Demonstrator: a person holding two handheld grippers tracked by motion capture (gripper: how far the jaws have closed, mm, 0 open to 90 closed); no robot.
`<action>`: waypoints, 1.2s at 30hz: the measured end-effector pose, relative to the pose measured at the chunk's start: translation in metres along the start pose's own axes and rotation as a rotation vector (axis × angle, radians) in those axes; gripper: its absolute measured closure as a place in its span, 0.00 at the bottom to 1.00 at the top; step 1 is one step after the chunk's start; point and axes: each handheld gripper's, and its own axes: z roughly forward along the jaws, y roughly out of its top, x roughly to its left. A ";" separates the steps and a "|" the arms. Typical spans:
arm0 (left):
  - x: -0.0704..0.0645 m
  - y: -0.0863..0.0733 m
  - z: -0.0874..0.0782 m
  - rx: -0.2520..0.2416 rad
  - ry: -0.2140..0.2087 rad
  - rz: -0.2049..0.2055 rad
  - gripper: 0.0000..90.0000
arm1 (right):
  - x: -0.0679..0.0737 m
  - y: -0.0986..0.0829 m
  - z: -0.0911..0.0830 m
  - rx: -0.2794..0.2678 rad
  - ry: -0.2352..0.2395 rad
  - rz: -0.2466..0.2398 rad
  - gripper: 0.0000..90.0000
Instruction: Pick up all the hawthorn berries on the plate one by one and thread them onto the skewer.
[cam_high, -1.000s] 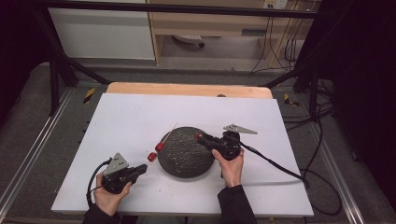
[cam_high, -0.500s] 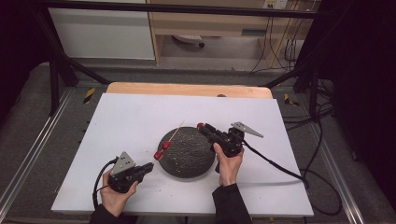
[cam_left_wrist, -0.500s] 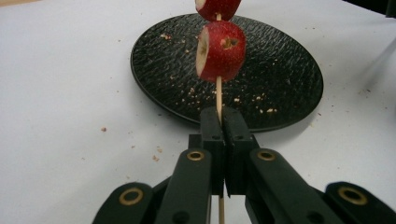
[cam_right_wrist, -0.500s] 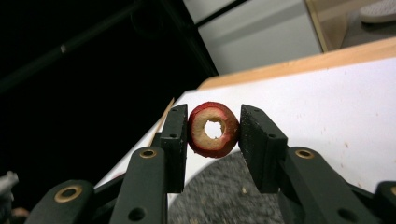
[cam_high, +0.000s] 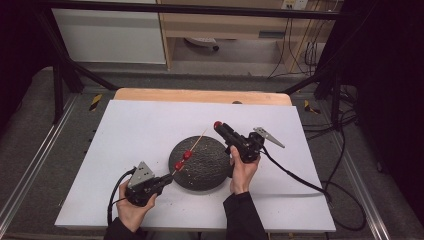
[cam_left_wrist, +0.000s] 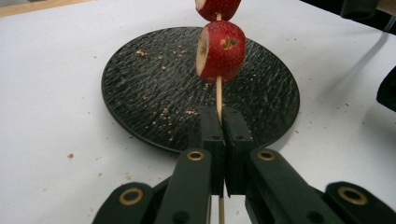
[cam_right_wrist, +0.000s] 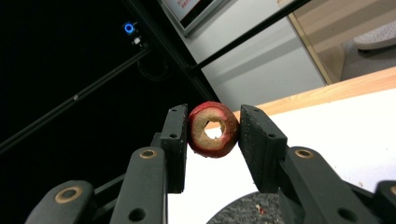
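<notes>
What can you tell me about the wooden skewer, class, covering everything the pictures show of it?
The wooden skewer is a thin, pale, straight stick. The left hand-held gripper is shut on its lower end, holding it slanted above the black plate. Two cored red fruit pieces are threaded on it, apart from each other; its far tip is bare.

In the left gripper view the top edge cuts off the upper fruit piece (cam_left_wrist: 217, 8), and the skewer (cam_left_wrist: 218, 95) is hidden where it passes between the closed jaws. The plate's (cam_left_wrist: 140, 93) near rim lies behind them. In the right gripper view the plate (cam_right_wrist: 243, 212) is cut off below, and the jaws hide the ring's (cam_right_wrist: 213, 129) sides.
</notes>
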 end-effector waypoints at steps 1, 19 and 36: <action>-0.001 0.001 0.001 -0.003 0.000 0.000 0.98 | 0.000 0.000 0.000 -0.007 -0.001 0.001 0.71; -0.015 0.011 0.015 -0.031 -0.021 -0.006 0.98 | -0.001 0.001 0.005 -0.135 0.023 0.066 0.71; -0.020 0.015 0.022 -0.050 -0.021 -0.029 0.98 | 0.001 -0.003 0.005 -0.161 0.043 0.087 0.71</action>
